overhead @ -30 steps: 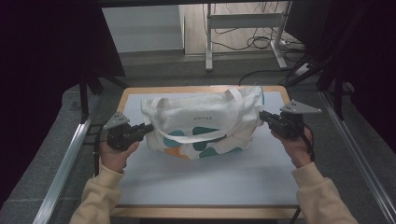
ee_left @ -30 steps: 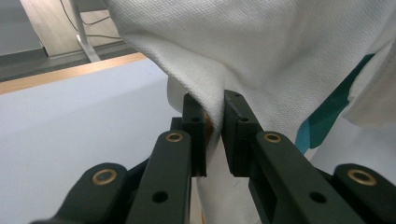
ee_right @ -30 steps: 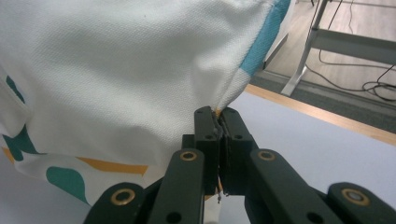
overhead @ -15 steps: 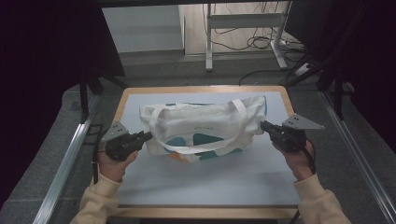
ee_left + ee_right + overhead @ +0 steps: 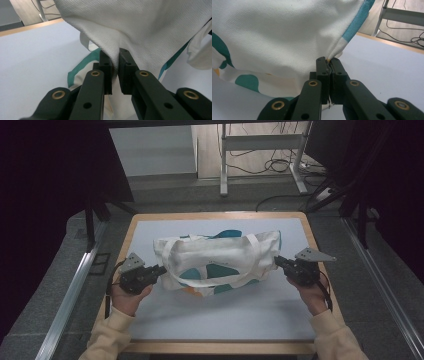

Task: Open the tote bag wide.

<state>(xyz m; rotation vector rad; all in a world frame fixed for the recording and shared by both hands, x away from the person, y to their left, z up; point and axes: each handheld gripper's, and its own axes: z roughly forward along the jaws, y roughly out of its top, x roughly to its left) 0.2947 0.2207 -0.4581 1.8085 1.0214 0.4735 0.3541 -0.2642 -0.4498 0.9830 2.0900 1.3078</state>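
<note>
tote bag [image 5: 220, 262] between claws | left claw [image 5: 161, 269], right claw [image 5: 276, 260]: both clamped on fabric (opposite ends)

White tote bag [image 5: 220, 261], teal patches, flat on table, handles up

1. One tote bag [image 5: 220, 260] on my table [image 5: 220, 320], white with teal patches.
2. Two straps [image 5: 220, 279] on it.
3. Two grippers in my hands: left gripper [image 5: 161, 269], right gripper [image 5: 277, 260].
4. One table.
</note>
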